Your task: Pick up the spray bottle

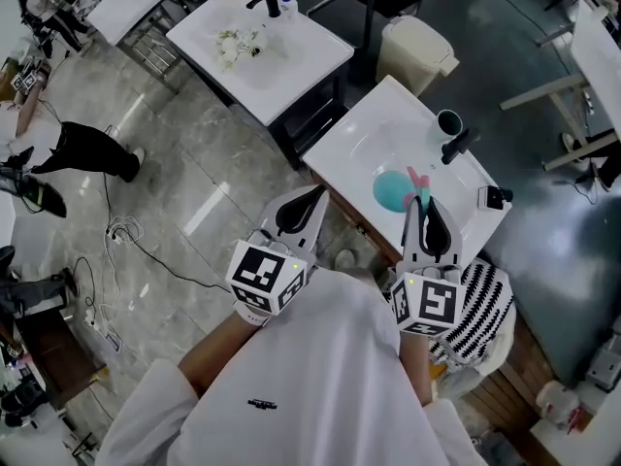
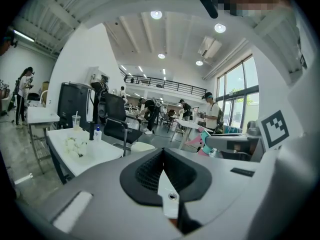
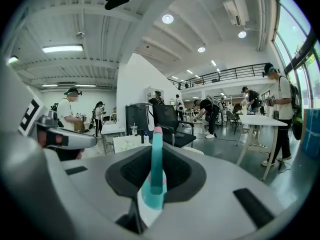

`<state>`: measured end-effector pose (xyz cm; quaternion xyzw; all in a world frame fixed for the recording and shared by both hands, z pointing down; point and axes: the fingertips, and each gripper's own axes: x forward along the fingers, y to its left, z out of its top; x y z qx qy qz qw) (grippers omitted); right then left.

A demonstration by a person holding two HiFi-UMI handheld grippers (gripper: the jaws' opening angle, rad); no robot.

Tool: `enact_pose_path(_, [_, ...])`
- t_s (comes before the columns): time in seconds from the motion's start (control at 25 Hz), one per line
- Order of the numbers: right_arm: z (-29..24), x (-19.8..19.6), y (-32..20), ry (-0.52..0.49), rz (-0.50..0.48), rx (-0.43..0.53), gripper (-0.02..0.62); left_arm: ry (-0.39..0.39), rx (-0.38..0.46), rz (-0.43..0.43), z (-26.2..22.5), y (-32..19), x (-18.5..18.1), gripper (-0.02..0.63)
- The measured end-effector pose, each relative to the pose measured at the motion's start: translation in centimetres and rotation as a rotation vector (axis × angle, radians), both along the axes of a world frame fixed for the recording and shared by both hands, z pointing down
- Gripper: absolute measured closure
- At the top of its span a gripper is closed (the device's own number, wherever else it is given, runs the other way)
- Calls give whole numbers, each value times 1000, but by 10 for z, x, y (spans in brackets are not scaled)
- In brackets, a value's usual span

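- The right gripper is clenched on the spray bottle. Its two jaws pinch the top of the bottle, and the teal spray head with its pink tip pokes up between them.
- The bottle's round teal body sits just ahead of those jaws, over the front part of the near washstand, by the basin. From here I can't tell whether its base touches the white top.
- The left gripper has its jaws pressed together with nothing between them. It hangs off the washstand's left front corner, well apart from the bottle.
- Both grippers point ahead and only slightly down, side by side in front of the person in the white shirt.
- At the back of the near washstand stand a black tap and, just beyond it, a dark cup. A small black-and-white device lies at the right edge.
- A white bin stands behind that washstand.
- A second washstand stands farther off to the left, with a clump of white flowers and a small blue-capped bottle on it.
- Cables trail over the grey floor on the left.
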<state>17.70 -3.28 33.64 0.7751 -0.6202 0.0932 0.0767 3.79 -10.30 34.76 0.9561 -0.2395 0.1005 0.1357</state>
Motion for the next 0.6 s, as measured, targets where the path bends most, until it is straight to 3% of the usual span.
enact_pose_path(0.6, [6, -1, -3, -18, 2, -12, 541, -5, -16, -14, 4, -4, -5, 601])
